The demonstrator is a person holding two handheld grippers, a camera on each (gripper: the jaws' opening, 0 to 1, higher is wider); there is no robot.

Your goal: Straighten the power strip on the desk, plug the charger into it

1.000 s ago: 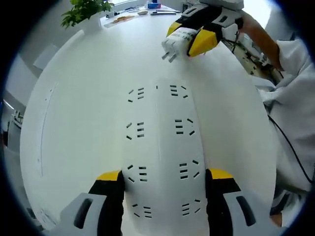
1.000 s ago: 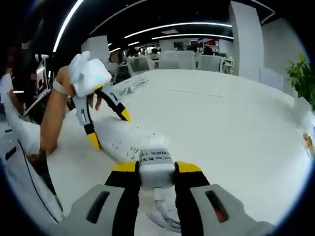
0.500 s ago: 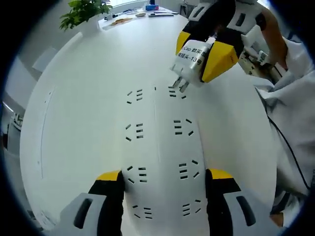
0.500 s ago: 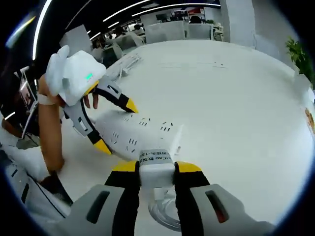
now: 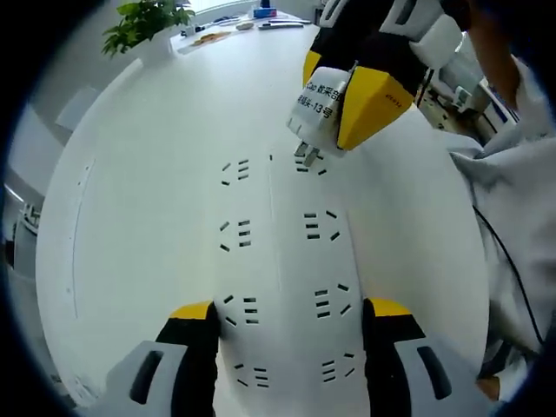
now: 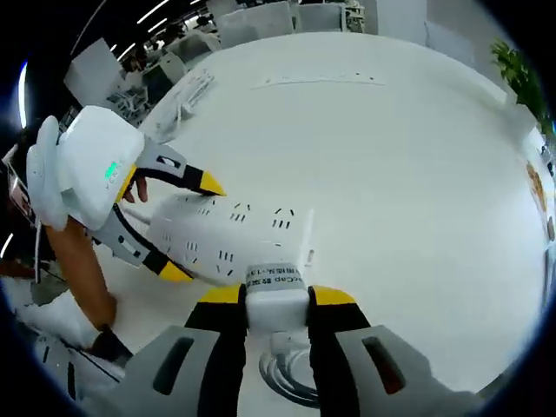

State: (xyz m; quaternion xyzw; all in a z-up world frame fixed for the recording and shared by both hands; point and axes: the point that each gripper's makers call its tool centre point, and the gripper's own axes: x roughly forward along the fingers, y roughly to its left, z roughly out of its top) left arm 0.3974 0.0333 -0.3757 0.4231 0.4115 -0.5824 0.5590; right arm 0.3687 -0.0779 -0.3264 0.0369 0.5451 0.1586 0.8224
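white power strip [image 5: 282, 287] lies on the tabletop [image 5: 130, 174], braced between our left hand-held gripper [image 5: 282, 317] jaws so it cannot slide. at 1 o'clock, our right hand-held gripper [image 5: 347, 87] clamps the charger [image 5: 314, 109], prongs touching the far socket.

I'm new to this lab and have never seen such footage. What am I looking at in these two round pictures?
A person holds two hand-held grippers, each carrying a fisheye camera that looks along its yellow-tipped fingers. In the left gripper view, the left gripper straddles a long white plastic power strip lying on a white desk. The right gripper comes in from above, clamping a small white labelled charger whose prongs sit right at a socket at the strip's far end. The right gripper view shows the same from behind the charger, its coiled white cable below.
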